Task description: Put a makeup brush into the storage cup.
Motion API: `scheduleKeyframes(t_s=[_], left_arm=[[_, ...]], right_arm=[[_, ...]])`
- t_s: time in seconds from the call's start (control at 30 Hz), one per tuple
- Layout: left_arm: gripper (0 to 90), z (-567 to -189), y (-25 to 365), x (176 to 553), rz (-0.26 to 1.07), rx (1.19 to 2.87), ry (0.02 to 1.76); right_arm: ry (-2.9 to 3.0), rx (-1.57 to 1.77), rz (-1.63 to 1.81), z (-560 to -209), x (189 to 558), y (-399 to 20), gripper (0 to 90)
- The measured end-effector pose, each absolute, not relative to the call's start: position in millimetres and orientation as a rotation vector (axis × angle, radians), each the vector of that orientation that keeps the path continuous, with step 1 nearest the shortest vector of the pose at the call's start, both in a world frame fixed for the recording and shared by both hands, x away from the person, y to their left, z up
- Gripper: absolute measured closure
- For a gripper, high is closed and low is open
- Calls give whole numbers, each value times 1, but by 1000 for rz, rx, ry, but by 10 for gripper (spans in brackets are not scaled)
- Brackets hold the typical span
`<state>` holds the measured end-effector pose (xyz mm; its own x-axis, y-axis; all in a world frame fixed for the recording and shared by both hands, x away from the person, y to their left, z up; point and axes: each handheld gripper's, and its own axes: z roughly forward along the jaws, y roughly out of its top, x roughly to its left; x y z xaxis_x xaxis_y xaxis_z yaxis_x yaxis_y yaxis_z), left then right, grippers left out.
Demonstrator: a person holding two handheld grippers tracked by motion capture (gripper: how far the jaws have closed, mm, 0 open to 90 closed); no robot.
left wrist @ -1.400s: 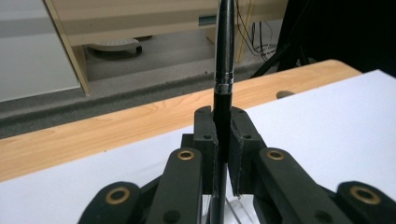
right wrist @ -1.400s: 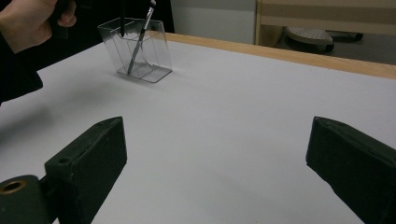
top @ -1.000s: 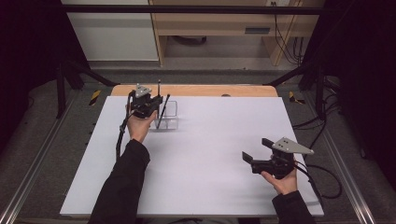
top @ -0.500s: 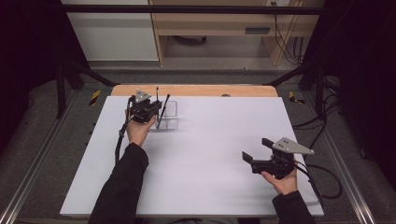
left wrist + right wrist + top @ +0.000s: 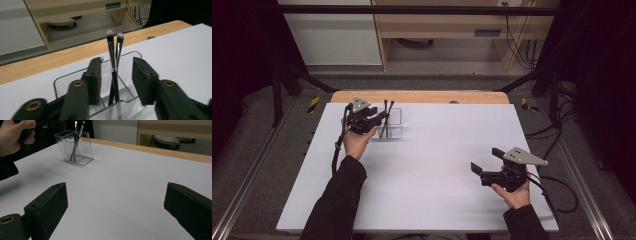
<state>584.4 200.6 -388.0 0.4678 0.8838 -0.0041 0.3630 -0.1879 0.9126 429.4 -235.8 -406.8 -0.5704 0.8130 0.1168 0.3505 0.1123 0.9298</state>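
On the white board [image 5: 437, 165] that covers the table, near its far left corner, a clear plastic holder [image 5: 393, 123] is seen. Two makeup brushes [image 5: 114, 62] are stood in it with their soft tips up. They lean on each other and cross low down. The holder is split into boxes by a clear wall, and both brushes are kept in one box.

Right at the holder, the left gripper [image 5: 379, 118] is held. Its jaws have just been opened, and now they are parted a little. In the left gripper view the two brushes are seen between the jaws, but they are not touched by the pads. Nothing is gripped.

Far away, near the front right corner of the board, the right gripper [image 5: 479, 171] is held low over bare board. Its jaws are spread wide, and nothing is held between them.

Behind the board, a strip of the wooden table edge [image 5: 422, 96] is left bare. Past that, a pale wooden shelf [image 5: 447, 30] is seen on the floor. Black cables [image 5: 557, 185] are trailed off the right side. Nothing is placed between the two grippers.

Counted: two brushes, one holder, two grippers.
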Motion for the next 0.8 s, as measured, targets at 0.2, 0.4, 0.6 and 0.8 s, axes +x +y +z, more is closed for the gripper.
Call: scheduleKeyframes(t_s=[0.2,0.4,0.6,0.8], left_arm=[[438,-376,202,571,675,1734,1021],[302,-366,201,555,656,1734,960],[192,-362,204,535,639,1734,904],[155,-364,210,515,622,1748,875]], right_arm=[[1965,1129,1461,-406,429,-236,55],[1962,1130,1452,-406,430,-236,53],[1957,1126,1455,-405,429,-238,51],[1957,1128,1451,-405,429,-238,49]])
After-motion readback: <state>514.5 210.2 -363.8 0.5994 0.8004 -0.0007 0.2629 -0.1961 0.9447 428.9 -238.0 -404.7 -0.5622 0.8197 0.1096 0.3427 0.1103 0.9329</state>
